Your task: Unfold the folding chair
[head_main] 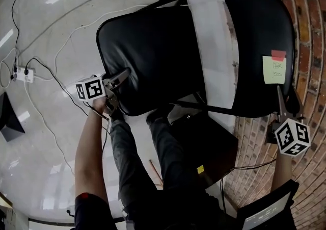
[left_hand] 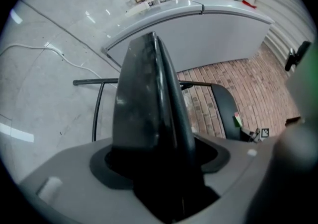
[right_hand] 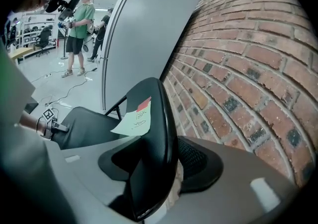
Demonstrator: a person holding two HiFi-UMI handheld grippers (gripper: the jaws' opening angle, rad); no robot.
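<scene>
A bare left forearm (head_main: 90, 157) and dark-trousered legs (head_main: 135, 162) fill the foreground. The arm reaches up to the left claw (head_main: 120, 82), whose jaws stand apart, one above and one below the near rim of the seat (head_main: 153, 55), not clamped on it. The right claw (head_main: 280, 96), tilted downward, is clenched on the edge of the backrest (head_main: 260, 30), just below a yellow sticky note with a red tab (head_main: 274, 70). Between the two claws the black padded folding chair (right_hand: 84, 123) stands opened, with its seat lying flat.

A red-brick wall (head_main: 310, 45) runs just beside the right claw's outer side and hems it in. A black box (head_main: 206, 147) sits under the seat, close to the legs. Beyond the chair, ahead of both claws, stands a pale grey panel (left_hand: 198, 34). Outward from the left claw the glossy pale floor (head_main: 46, 137) lies open, crossed by white cables (head_main: 66, 35) and a black lead running to a white power strip (head_main: 23, 75). Far past the right claw, a person in a green shirt (right_hand: 80, 24) stands on that floor.
</scene>
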